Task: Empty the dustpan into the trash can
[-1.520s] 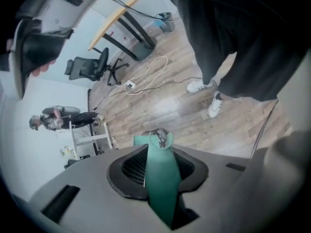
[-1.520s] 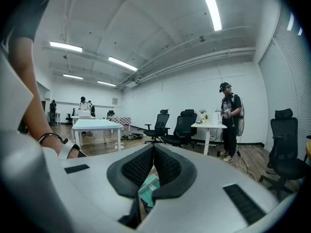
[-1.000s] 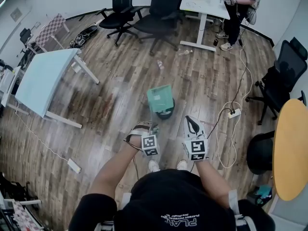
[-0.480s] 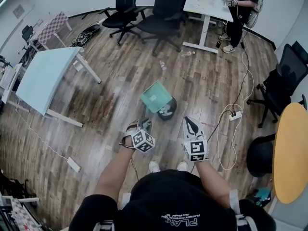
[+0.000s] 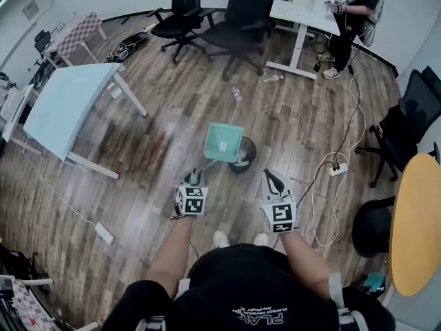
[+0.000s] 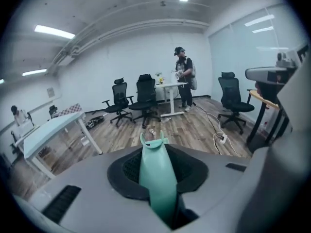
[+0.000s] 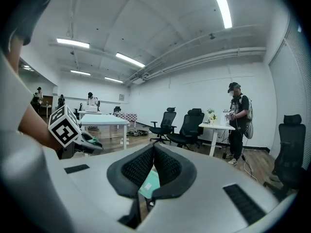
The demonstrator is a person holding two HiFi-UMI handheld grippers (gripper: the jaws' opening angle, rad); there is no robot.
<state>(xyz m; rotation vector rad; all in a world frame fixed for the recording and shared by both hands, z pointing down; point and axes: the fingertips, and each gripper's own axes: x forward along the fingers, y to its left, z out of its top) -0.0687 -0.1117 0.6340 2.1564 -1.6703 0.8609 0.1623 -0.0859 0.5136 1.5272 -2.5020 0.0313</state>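
Note:
A teal dustpan (image 5: 224, 142) hangs over the floor with its right edge above the rim of the small black trash can (image 5: 246, 158), which holds pale scraps. My left gripper (image 5: 193, 179) is shut on the dustpan's long handle (image 6: 158, 178), which runs straight out between the jaws in the left gripper view. My right gripper (image 5: 273, 176) hovers to the right of the can, shut with nothing in it. In the right gripper view its pads (image 7: 141, 166) meet at the tips, a bit of dustpan (image 7: 149, 182) shows below them, and the left gripper's marker cube (image 7: 64, 125) is at the left.
A pale table (image 5: 65, 105) stands at the left and black office chairs (image 5: 238, 12) at the back. A person (image 5: 348, 5) stands by the far desk. A power strip (image 5: 335, 165) with cables lies to the right, near a black chair (image 5: 413, 109) and a yellow round table (image 5: 417, 219).
My left gripper has rolled and shifted left, turning the dustpan from tipped over the can to flatter, so the can now shows beside it. The right gripper has barely moved.

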